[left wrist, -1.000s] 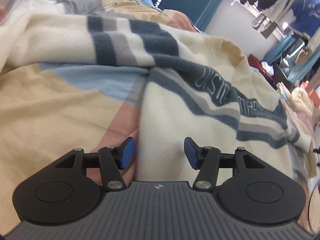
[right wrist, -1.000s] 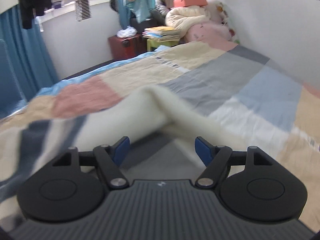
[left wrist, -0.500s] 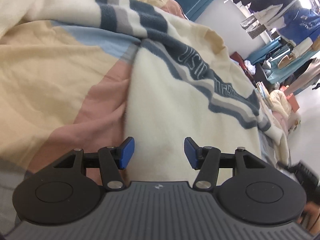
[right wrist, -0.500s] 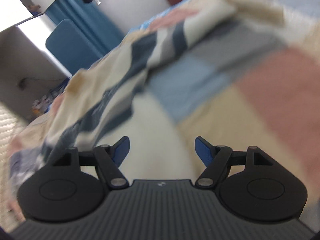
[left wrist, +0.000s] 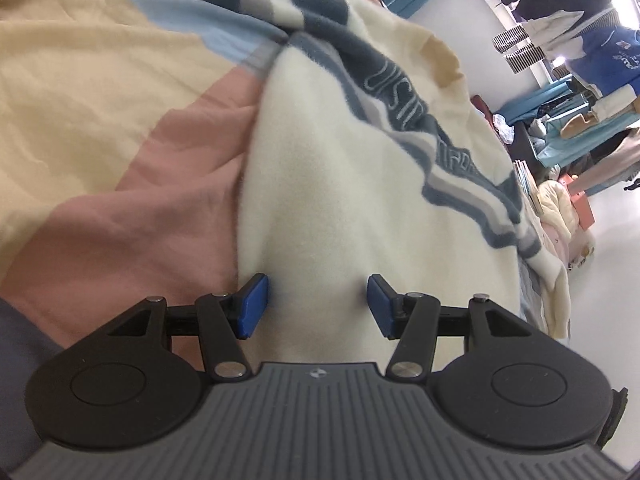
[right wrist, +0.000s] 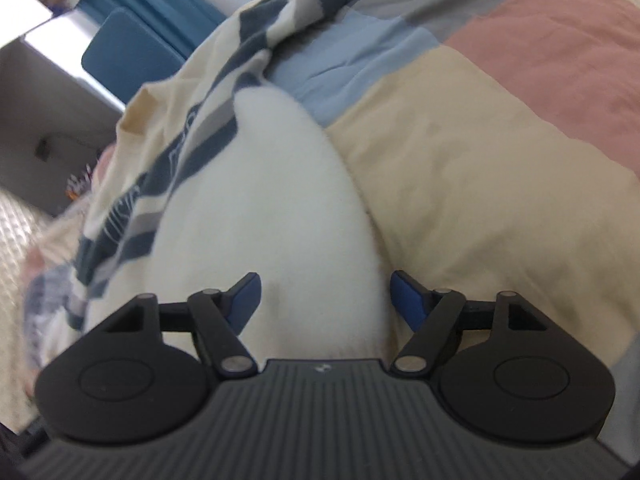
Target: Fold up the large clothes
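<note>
1. 2 grippers hang low over a cream fleece garment (left wrist: 332, 184) that lies spread on a bed, on a patchwork cover (left wrist: 100, 92) of tan, pink, light blue and grey blocks.
2. The left gripper (left wrist: 316, 306) has its blue-padded fingers (left wrist: 252, 306) apart, with cream fleece showing in the gap between them; its left pad sits right at the garment's side edge, where the cloth meets a pink block of the cover. Whether the pads touch the cloth cannot be told.
3. The right gripper (right wrist: 325, 300) also has its fingers (right wrist: 408, 300) apart. A cream lobe of the garment (right wrist: 272, 208) fills most of the gap, and its right edge runs just inside the right pad, with a tan block of the cover (right wrist: 480, 168) beyond it.
4. A band of dark blue and grey stripes (left wrist: 408, 120) with pale lettering crosses the garment's chest; in the left view it runs from the upper middle down toward the right.
5. In the right view the same stripes (right wrist: 192, 148) sit on the left side, and a striped sleeve (right wrist: 312, 4) stretches away toward the top.
6. Hanging clothes (left wrist: 592, 32) show in the left view's upper right corner, and a blue panel (right wrist: 128, 56) stands beyond the bed in the right view.
</note>
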Demonstrator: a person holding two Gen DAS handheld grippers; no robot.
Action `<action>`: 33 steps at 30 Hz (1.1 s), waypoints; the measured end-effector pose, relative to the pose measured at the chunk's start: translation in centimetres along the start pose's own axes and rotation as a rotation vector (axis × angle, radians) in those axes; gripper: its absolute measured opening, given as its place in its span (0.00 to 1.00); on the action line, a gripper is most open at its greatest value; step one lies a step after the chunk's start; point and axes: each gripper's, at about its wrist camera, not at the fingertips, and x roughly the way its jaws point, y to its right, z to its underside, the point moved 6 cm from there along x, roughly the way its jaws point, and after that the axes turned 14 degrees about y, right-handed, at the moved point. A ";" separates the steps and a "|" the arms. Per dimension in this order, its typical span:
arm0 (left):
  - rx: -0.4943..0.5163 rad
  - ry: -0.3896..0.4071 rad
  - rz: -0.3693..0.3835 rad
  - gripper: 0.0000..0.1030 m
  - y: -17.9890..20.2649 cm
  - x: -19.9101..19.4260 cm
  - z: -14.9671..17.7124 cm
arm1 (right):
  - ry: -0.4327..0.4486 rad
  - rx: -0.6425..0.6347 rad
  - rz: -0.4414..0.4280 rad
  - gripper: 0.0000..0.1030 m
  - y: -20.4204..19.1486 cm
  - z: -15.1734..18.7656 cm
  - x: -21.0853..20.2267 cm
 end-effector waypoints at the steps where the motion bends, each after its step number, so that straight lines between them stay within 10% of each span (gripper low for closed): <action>1: 0.013 0.006 -0.003 0.50 0.2 0.0 0.0 | 0.004 -0.027 0.001 0.52 -0.4 -0.1 0.1; 4: 0.027 0.032 0.008 0.22 0.4 -0.7 -0.2 | -0.005 -0.023 -0.042 0.20 -0.4 0.1 -0.4; 20: 0.053 0.201 0.070 0.06 1.6 -10.2 -2.0 | 0.119 -0.004 -0.163 0.15 -1.7 -1.3 -9.3; 26: 0.112 0.140 -0.011 0.12 1.2 -8.6 -1.4 | 0.058 0.002 -0.070 0.20 -0.9 -1.1 -8.0; 30: 0.113 0.182 -0.004 0.53 1.2 -9.4 -1.7 | 0.066 0.075 -0.058 0.48 0.2 -2.3 -8.4; 33: 0.150 0.221 0.020 0.53 2.3 -10.1 -1.7 | 0.099 0.106 -0.094 0.62 0.8 -4.1 -9.2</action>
